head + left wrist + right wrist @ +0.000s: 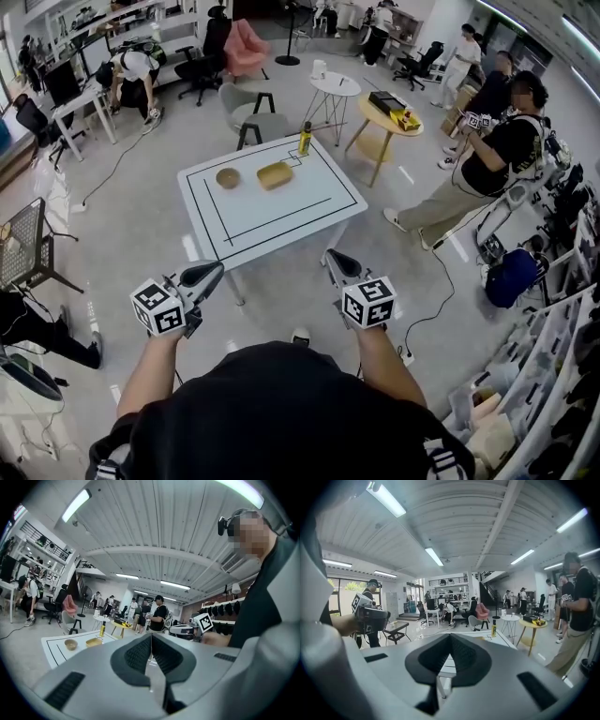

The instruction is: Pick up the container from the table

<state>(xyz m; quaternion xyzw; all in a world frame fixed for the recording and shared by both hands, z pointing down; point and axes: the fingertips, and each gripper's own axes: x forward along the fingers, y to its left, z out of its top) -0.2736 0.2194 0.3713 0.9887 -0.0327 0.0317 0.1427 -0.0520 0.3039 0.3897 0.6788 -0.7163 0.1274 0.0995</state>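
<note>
A white table (309, 211) with black lines stands ahead of me in the head view. On its far side lie a tan rectangular container (275, 174), a round brown bowl (228, 177) to its left, and a yellow bottle (305, 138) at the far corner. My left gripper (217, 270) and right gripper (331, 256) hang in the air short of the table's near edge, both shut and empty. The left gripper view shows its jaws (151, 635) closed, with the container (93, 642) and bowl (71, 644) far off. The right gripper (450, 636) is also closed, and only the bottle (493, 628) shows beyond it.
Behind the table are a grey chair (255, 120), a white round side table (335, 86) and a yellow round table (389, 114). A person (492, 155) stands at the right. Shelving (553, 375) lines the right wall. A cable (441, 281) runs across the floor.
</note>
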